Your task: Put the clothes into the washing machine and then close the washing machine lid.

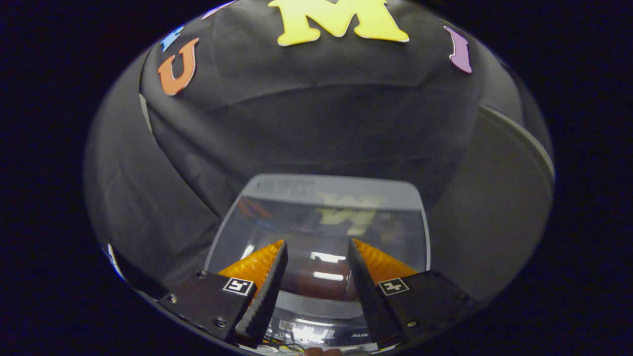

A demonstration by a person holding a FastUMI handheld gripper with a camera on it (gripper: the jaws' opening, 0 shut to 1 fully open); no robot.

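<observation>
The claw (316,247) hangs half-open, gripping nothing, over the washing machine lid (321,217) — which lies flat and looks shut, at 12 o'clock beyond the fingertips. No clothes are evident. Likely the closing step — next, confirm it is seated.

Gripper (316,247), seen from its own camera looking forward along the two fingers. The fingers stand parted, with a wide gap between their tips and nothing held between them. Both fingers (269,282) taper to points and lean slightly inward toward one another. Each sits on a blocky mount bearing a small square marker. The two sides are level and symmetrical, the gripper tilted downward.
</observation>
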